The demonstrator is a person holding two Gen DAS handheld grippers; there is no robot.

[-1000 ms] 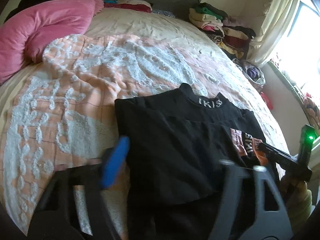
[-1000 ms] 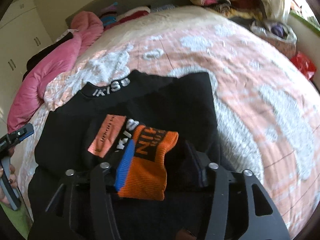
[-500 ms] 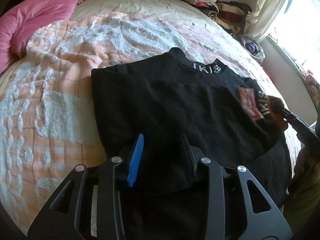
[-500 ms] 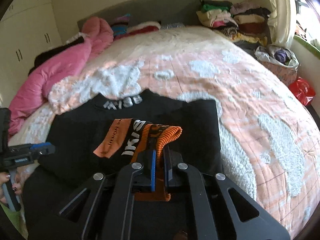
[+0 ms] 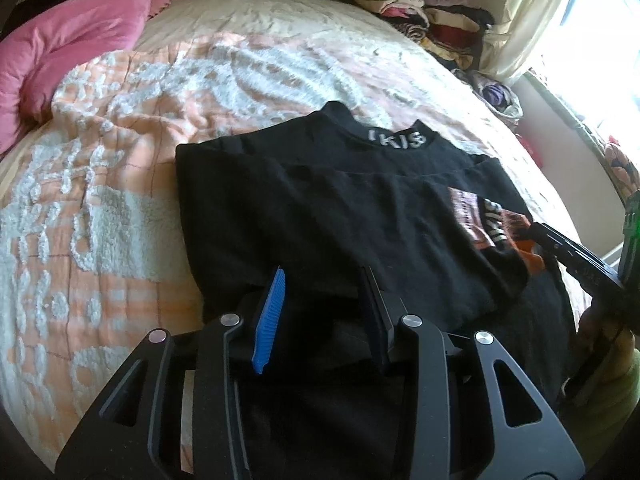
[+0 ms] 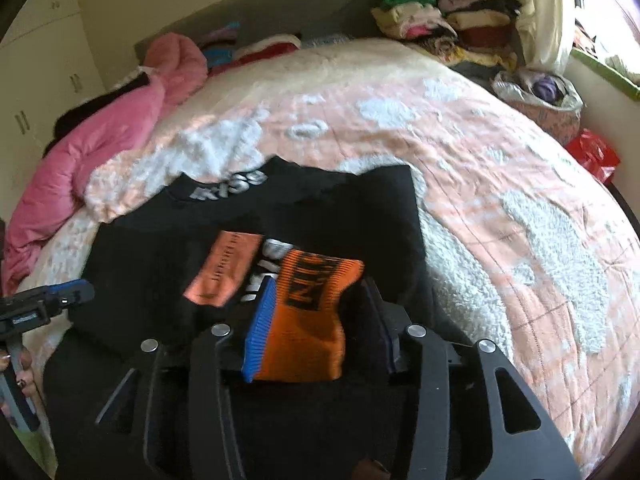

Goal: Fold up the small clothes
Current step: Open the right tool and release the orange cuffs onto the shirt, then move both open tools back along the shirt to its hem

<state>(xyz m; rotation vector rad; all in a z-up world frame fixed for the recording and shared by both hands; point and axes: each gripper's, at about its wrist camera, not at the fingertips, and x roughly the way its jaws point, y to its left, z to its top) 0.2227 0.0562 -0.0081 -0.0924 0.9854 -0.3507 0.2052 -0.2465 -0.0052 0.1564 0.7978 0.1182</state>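
A black top (image 5: 328,208) with a lettered collar lies partly folded on the bed, also seen in the right wrist view (image 6: 248,232). Its sleeve ends in an orange cuff (image 6: 312,312) with black letters, lying on the top's right side. My left gripper (image 5: 322,276) is open over the top's near edge, fabric between the fingers. My right gripper (image 6: 320,284) is open around the orange cuff, which lies loose between the fingers. The right gripper shows at the right edge of the left wrist view (image 5: 568,252).
The bed carries a peach and white blanket (image 5: 100,184). A pink duvet (image 5: 68,36) lies at the far left. Stacks of folded clothes (image 5: 424,12) stand at the bed's far right, near a curtain and window. A red bag (image 6: 592,152) sits on the floor.
My right gripper was shut on the orange cuff half a second ago and has opened; the cuff lies flat. My left gripper has stayed open and moved little.
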